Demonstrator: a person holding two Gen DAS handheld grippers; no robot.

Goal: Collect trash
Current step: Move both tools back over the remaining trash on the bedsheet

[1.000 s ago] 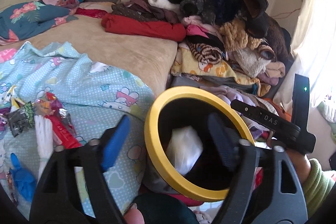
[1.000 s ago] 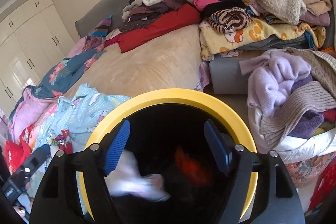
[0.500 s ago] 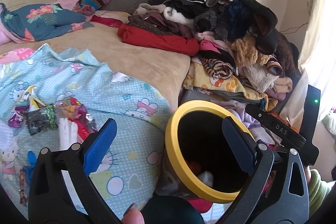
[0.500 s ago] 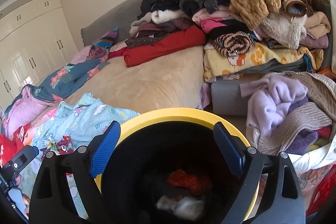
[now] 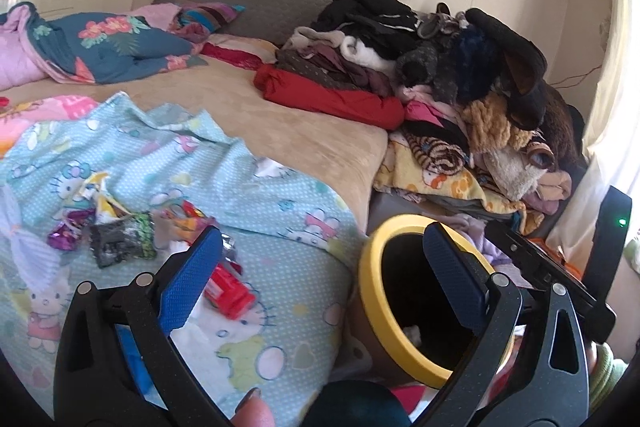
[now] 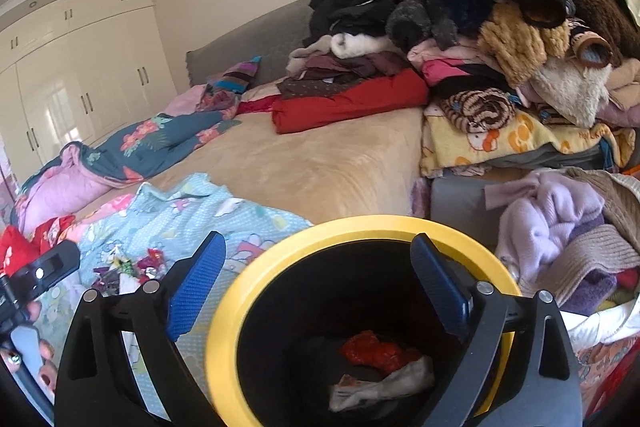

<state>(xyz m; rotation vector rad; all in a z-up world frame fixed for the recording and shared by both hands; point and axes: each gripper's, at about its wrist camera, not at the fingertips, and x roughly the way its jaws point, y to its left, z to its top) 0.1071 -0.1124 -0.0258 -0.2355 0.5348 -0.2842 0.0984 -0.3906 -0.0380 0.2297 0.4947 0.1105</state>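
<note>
Both your claws empty by the bin [image 6: 224, 307].
Your left gripper [image 5: 320, 275] gapes wide; your right gripper [image 6: 316, 287] is opening above red wrapper [image 6: 374, 351].

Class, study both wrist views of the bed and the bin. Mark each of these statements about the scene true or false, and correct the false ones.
1. The bin has a yellow rim. True.
2. The bin is empty. False: a red wrapper and a crumpled white piece lie inside.
3. Wrappers lie on the light blue blanket. True.
4. The left gripper holds a wrapper. False: nothing is between its jaws.
</note>
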